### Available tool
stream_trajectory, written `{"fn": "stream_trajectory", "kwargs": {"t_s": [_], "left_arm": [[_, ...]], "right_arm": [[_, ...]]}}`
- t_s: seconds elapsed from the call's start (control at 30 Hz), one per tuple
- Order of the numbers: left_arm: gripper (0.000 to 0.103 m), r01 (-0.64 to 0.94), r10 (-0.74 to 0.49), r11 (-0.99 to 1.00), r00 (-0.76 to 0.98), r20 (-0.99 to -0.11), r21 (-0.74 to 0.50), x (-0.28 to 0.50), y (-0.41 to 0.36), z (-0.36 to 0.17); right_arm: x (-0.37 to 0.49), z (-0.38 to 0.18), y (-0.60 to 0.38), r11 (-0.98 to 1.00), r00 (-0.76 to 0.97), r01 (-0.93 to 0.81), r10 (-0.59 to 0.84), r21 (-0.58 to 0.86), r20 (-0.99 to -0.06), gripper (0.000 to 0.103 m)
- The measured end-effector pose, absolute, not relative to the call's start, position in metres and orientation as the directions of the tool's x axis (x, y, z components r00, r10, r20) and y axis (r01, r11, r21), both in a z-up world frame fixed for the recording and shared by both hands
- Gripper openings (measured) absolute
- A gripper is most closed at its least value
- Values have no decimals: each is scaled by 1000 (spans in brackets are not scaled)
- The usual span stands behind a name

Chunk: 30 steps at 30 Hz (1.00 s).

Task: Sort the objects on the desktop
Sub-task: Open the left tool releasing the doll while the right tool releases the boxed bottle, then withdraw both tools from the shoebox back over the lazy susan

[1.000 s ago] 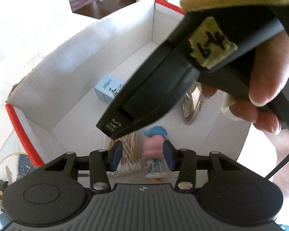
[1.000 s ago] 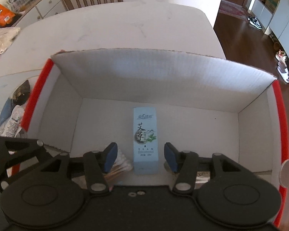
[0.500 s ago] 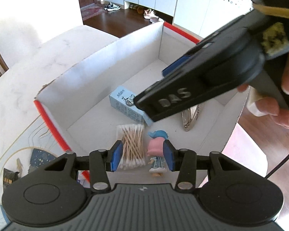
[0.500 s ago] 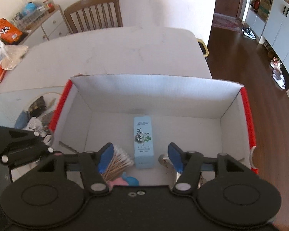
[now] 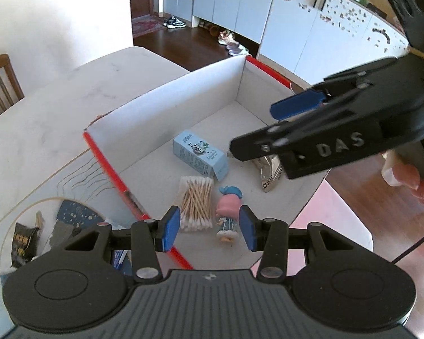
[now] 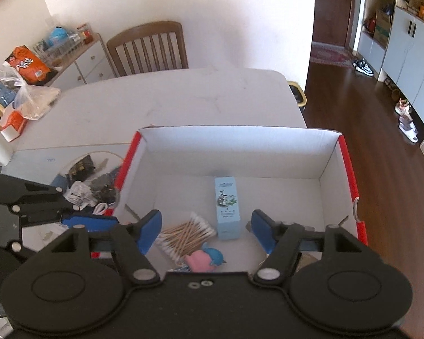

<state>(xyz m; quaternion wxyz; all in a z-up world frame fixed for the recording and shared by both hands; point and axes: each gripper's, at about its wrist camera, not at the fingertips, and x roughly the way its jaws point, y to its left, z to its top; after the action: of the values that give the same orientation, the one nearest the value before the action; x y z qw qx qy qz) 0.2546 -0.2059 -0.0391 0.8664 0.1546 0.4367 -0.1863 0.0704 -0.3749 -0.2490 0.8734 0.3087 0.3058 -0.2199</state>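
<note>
I'm hovering both grippers, left gripper and right gripper, spread apart and empty, over the white box holding swabs, blue carton, figurine; a silvery packet is sitting half-hidden.

From the left wrist view, the right gripper covers most of the silver foil packet in the box; only letters like "OUSH" show. The hand holding it is cut by the frame edge, just 2 fingertips visible. In the right wrist view, the pink and blue figurine sinks half behind the gripper body. The print on the pale blue carton is too small to read. The pile on the round mat blurs together.
</note>
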Motion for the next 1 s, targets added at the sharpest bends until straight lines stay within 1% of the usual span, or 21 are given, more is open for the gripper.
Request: {"fn": "stream_trajectory", "kwargs": {"t_s": [0.2,0.63,0.7,0.73,0.9,1.0], "left_arm": [[44,428,-200,899,582,-788,88,244,-196,-27],[45,434,-243,899,594,-767,51,228,-176,-8],[49,430,-249,902,598,-762,43,227,-172,-5],[53,425,-249,904,602,-759,40,227,-171,-3],[56,422,-264,906,608,-748,23,219,-161,3],[62,425,-268,905,613,-743,24,214,-155,6]], "right_arm": [[63,-240,-363,699,734,582,-232,416,-638,70],[51,-228,-338,673,749,601,-286,431,-598,72],[48,-226,-334,665,752,606,-299,436,-588,76],[47,-224,-332,662,753,608,-306,438,-583,78],[46,-218,-318,663,755,614,-335,429,-563,80],[46,-216,-310,659,755,618,-348,428,-556,82]]}}
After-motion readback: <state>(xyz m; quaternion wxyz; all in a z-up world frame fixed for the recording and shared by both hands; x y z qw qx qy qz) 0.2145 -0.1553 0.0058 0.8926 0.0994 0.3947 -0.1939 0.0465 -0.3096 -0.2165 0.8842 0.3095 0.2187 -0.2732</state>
